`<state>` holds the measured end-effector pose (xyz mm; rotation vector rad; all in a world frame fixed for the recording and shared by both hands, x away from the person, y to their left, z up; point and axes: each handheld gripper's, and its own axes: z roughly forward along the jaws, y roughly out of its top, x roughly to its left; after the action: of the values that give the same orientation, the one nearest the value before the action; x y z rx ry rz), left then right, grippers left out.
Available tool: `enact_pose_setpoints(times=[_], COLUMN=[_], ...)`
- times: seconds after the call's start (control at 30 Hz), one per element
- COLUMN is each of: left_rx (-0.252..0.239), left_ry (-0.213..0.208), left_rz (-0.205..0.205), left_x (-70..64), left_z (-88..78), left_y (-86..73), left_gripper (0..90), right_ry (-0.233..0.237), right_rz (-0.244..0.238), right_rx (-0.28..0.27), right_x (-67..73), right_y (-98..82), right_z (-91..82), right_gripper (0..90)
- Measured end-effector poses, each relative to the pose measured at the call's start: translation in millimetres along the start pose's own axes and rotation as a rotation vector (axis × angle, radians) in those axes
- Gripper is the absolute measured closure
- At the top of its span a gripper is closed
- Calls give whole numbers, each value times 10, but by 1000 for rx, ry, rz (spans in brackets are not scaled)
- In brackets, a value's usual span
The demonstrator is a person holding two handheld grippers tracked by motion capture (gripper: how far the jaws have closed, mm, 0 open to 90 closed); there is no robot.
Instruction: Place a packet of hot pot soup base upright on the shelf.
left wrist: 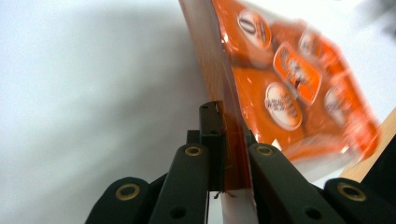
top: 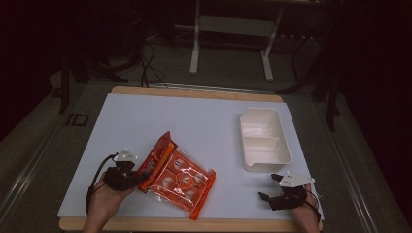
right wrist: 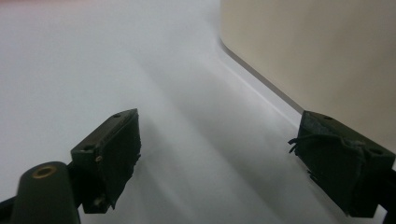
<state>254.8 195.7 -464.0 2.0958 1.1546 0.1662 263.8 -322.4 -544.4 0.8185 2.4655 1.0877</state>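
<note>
The left gripper (top: 141,177), black and jointed with brass-coloured rivets, has its jaws pinched flat on the sealed edge of the orange packet (top: 179,175); in the left gripper view (left wrist: 223,154) the thin glossy seam runs straight up between the two pads, with a strip of clear film showing just below the grip. The packet is a flat plastic pouch, shiny and crinkled, bright orange with round and oval printed labels across its face (left wrist: 289,88), blurred too much to read. From the high view its gripped end is raised off the surface and tilted, while the far end lies on the white board (top: 145,121) near the front edge, left of centre. Highlights slide over the film where it buckles.

The right gripper (top: 272,187) sits near the front right corner of the board, its jaws standing wide apart with nothing between them; in the right gripper view (right wrist: 215,154) the two blocky pads look matte and a little frayed at the edges, over smooth bare board. Just beyond it is the cream tray (top: 265,138), a rounded rectangular plastic container with a low rim and a faint dividing ridge inside, its smooth wall (right wrist: 317,46) rising close by the right-hand pad. The white board rests on a wooden table (top: 194,93) whose pale edge shows at front and back
</note>
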Motion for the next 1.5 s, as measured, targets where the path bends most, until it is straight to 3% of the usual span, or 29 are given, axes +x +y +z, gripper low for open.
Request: enact_pose_setpoints(times=[0.3, 0.53, 0.67, 0.97, 1.5], left_rx=[-48, -71, -80, -83, -93], left_ry=[-45, -69, -109, -121, -91], left_rz=[91, 137, 159, 222, 244], left_x=[-135, -262, -324, -497, -640], left_z=[-211, -244, -245, -230, -123], left_y=[496, 746, 867, 1156, 1675], left_gripper=[900, 900, 900, 900, 900], right_ry=[4, 7, 5, 7, 10], right_rz=[2, 12, 18, 25, 30], right_rx=[-5, -14, -24, -32, -38], right_x=[-4, -16, -19, -28, -35], right_y=[-2, -4, -7, -11, -14], right_z=[-2, -10, -18, -30, -37], right_gripper=[139, 139, 138, 138, 138])
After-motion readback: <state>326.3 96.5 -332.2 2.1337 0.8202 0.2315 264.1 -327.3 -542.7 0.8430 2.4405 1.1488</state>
